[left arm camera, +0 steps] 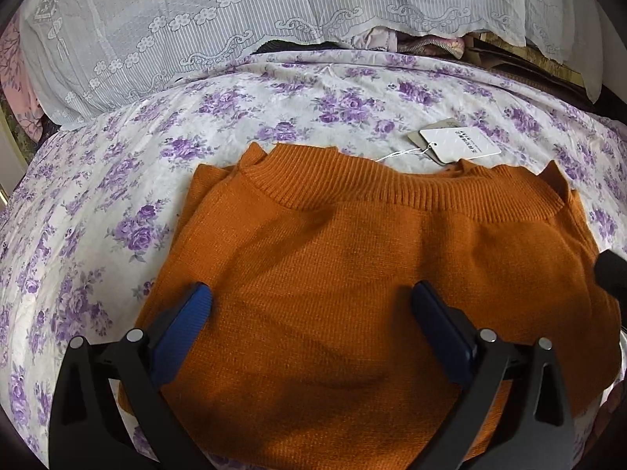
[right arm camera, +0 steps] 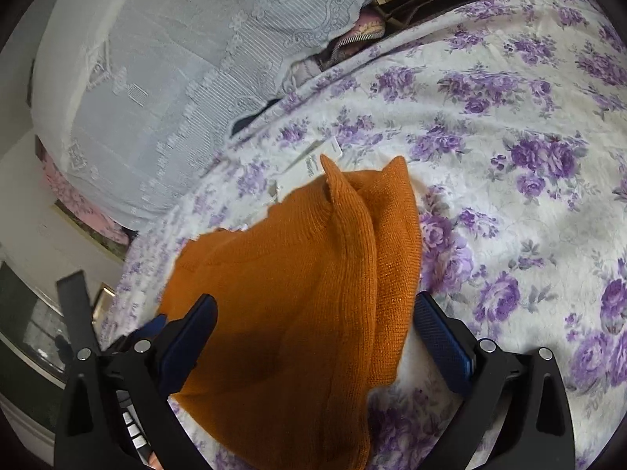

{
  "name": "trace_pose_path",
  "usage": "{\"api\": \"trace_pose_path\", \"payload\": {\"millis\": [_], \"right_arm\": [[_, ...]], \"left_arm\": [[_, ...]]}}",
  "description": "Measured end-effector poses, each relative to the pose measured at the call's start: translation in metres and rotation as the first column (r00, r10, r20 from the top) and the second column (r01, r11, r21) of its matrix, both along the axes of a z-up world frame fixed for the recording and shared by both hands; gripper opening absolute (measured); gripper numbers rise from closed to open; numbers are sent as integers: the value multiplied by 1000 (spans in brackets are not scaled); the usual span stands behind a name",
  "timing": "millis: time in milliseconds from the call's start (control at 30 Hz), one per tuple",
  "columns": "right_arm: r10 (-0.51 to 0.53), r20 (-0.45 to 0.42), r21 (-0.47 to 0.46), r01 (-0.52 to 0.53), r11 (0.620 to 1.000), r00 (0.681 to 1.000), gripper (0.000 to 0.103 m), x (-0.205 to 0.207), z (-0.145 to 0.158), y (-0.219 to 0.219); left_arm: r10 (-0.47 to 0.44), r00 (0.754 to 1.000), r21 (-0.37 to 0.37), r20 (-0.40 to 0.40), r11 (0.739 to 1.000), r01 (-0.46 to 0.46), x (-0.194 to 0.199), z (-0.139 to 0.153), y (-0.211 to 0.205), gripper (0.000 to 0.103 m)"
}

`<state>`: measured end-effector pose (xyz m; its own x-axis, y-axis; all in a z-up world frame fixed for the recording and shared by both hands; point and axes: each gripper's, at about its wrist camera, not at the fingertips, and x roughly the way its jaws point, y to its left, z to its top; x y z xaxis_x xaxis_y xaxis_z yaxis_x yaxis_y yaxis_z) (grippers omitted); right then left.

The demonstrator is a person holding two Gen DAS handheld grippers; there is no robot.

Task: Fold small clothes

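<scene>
Nearest in the left wrist view is the left gripper (left arm camera: 311,299). It has two blue fingers (left arm camera: 184,333), spread wide apart with nothing between them. They hang just over one orange sweater (left arm camera: 352,274).

The sweater lies on the bed, on a white sheet with purple flowers (left arm camera: 98,215). It looks folded, with more than one layer at its sides. Its ribbed neck (left arm camera: 392,192) points away from the gripper. Just past the neck lie two paper tags (left arm camera: 458,143), one on top of the other, tied on with a thin white string.

In the right wrist view, the right gripper (right arm camera: 315,315) also has two blue fingers (right arm camera: 443,344), spread wide and holding nothing. The right side of the sweater (right arm camera: 298,293) sits between and under them. Two orange corners (right arm camera: 333,172) stick up at its far end.

Farthest away is one big white lace cloth (left arm camera: 196,31) draped over a heap at the head of the bed. A few other clothes (left arm camera: 427,45) peek out from under its edge.
</scene>
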<state>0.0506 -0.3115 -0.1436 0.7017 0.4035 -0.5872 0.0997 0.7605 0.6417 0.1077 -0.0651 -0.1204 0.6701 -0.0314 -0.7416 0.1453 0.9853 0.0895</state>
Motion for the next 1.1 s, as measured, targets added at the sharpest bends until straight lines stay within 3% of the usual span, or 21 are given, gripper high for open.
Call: {"api": "trace_pose_path", "payload": {"millis": [100, 233, 433, 567, 833, 967, 1100], "right_arm": [[4, 14, 11, -5, 1000, 1000, 91, -4, 2, 1], [-15, -3, 36, 15, 999, 1000, 61, -10, -2, -3], [-15, -25, 51, 16, 999, 1000, 56, -7, -8, -5], [-59, 2, 96, 59, 994, 998, 26, -14, -7, -12], [-34, 31, 65, 32, 997, 999, 23, -12, 0, -4], [-28, -29, 136, 31, 990, 999, 29, -5, -14, -10], [-26, -28, 124, 29, 992, 999, 27, -6, -14, -9]], "left_arm": [[0, 1000, -2, -1, 1000, 0, 0, 0, 0, 99], [0, 1000, 0, -2, 1000, 0, 0, 0, 0, 99], [1, 1000, 2, 0, 1000, -1, 0, 0, -1, 99], [-1, 1000, 8, 3, 1000, 1, 0, -1, 0, 99], [-28, 1000, 10, 4, 1000, 28, -4, 8, 4, 99], [-70, 997, 103, 14, 992, 68, 2, 17, 4, 99], [-101, 993, 73, -54, 992, 105, 15, 5, 6, 99]]}}
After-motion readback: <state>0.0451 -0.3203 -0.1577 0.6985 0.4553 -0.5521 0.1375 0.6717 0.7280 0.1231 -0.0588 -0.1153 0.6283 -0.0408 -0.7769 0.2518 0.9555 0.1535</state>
